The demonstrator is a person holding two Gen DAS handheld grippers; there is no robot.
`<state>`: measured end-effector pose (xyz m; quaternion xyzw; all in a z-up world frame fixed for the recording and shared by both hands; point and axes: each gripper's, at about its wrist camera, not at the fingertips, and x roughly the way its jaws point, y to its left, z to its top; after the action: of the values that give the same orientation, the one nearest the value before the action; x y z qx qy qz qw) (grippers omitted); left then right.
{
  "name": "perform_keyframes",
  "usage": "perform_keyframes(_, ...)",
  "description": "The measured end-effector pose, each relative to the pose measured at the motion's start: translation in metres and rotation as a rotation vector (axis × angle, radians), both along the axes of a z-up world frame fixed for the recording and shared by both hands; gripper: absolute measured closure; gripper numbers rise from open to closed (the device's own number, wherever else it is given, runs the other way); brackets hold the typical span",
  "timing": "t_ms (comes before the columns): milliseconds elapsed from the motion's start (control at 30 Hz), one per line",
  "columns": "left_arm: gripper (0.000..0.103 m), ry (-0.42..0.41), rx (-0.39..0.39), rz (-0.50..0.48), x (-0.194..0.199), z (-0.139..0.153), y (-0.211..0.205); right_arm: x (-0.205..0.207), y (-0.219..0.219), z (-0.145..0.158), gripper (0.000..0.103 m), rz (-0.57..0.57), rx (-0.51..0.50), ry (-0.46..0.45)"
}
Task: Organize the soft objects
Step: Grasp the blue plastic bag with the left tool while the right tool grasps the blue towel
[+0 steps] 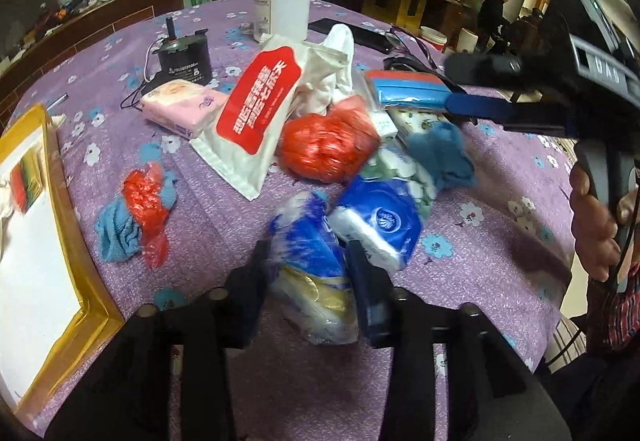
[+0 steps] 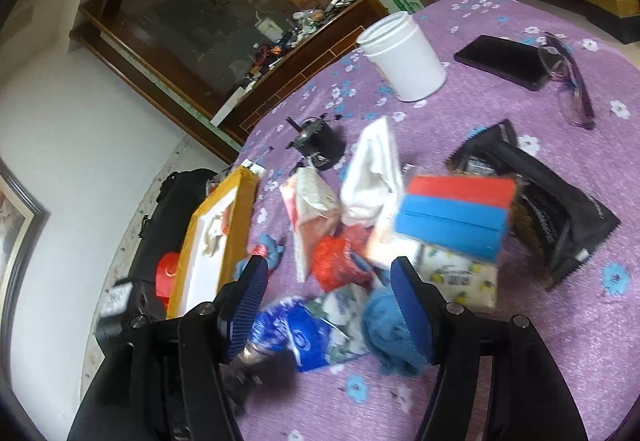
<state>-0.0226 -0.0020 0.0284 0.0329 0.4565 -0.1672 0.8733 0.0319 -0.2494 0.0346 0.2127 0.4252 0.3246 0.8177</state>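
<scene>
My left gripper (image 1: 310,261) is shut on a blue, white and gold plastic-wrapped pack (image 1: 316,281) at the near edge of a pile of soft things. Behind it lie a blue tissue pack (image 1: 376,221), a red plastic bag ball (image 1: 328,145), a red-and-white pouch (image 1: 256,109), a pink tissue pack (image 1: 180,109) and a blue cloth (image 1: 444,153). My right gripper (image 2: 328,273) stands open above the pile with nothing pressed between its pads. The blue cloth (image 2: 388,329) lies by its right finger. A hand (image 1: 592,209) holds that gripper at the right.
A yellow-rimmed white box (image 1: 68,201) sits at the table's left edge, with a blue cloth and red bag (image 1: 132,217) beside it. Farther back stand a white jar (image 1: 282,7), a black motor (image 1: 184,57), a phone (image 2: 504,61), glasses (image 2: 568,81) and a black pouch (image 2: 552,209).
</scene>
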Motion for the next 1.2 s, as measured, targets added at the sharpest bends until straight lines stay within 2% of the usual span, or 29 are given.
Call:
perform_keyframes(267,0.069,-0.034,0.009,0.011,-0.017,0.0,0.002,-0.012,-0.018,-0.018,0.036,-0.032,-0.082,0.026)
perform_keyframes(500,0.068,-0.027,0.022,-0.002,-0.004,-0.01,-0.008,-0.007,-0.007,-0.042,0.037,-0.028,-0.156,0.067)
perform_keyframes(567,0.071,-0.032,0.021,-0.003,-0.005,-0.012,-0.009,-0.009,-0.001,-0.045,0.052,-0.038,-0.206,0.045)
perform_keyframes(633,0.072,-0.063,0.034,0.018,-0.008,-0.009,-0.008,-0.013,0.004,-0.041,0.06,-0.025,-0.234,0.007)
perform_keyframes(900,0.072,-0.208,-0.02,0.095,-0.019,0.019,0.008,-0.03,0.01,-0.009,0.06,-0.035,-0.26,-0.145)
perform_keyframes(1200,0.072,-0.21,-0.012,0.103,-0.012,0.013,0.005,-0.034,0.025,-0.009,0.06,-0.022,-0.303,-0.18)
